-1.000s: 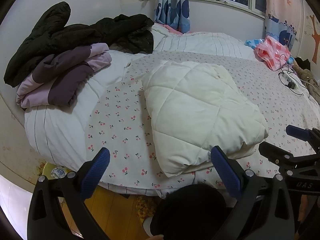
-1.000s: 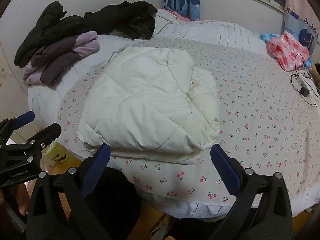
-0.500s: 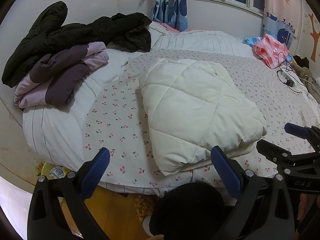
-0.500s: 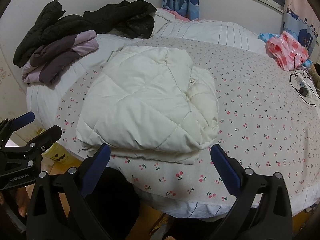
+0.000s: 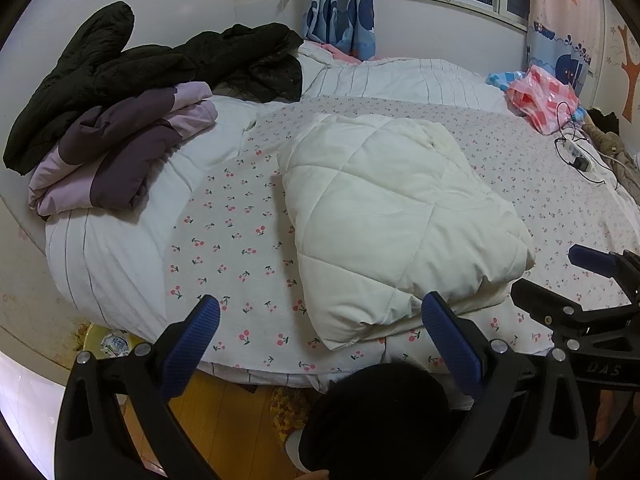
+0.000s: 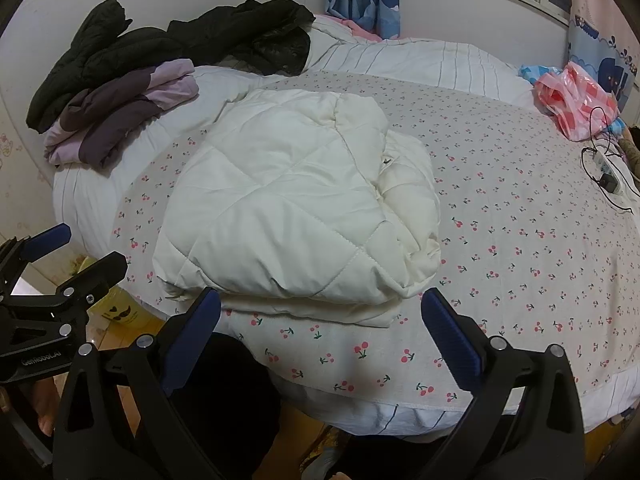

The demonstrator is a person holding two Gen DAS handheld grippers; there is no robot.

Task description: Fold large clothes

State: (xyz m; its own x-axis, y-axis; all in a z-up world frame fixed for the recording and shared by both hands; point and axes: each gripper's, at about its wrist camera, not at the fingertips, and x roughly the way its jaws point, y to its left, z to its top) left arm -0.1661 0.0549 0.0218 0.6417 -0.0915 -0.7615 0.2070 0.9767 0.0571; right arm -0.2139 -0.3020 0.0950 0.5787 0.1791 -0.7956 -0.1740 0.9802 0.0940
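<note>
At the bottom of the left wrist view the left tool (image 5: 320, 334) hangs released, its blue pads wide apart and gripping nothing, over the near edge of the bed (image 5: 240, 248). The right tool (image 6: 320, 320) sits the same way at the bottom of its own view, released and empty, pads spread either side of the bed's edge.

Just beyond both tools, in the middle of each frame, the cream quilted coat (image 6: 296, 216) lies folded into a thick rectangle on the cherry-print sheet, close to the near edge.

At lower left of the right wrist view, beside the bed, a yellow bin (image 6: 116, 312) stands on the wooden floor; its contents cannot be made out.

Farther back, upper left, a folded purple jacket (image 5: 120, 160) rests on the white striped duvet, with a black jacket (image 5: 160, 68) heaped behind it. At upper right a pink plastic bag (image 5: 540, 98) lies near a power strip (image 5: 576, 156).
</note>
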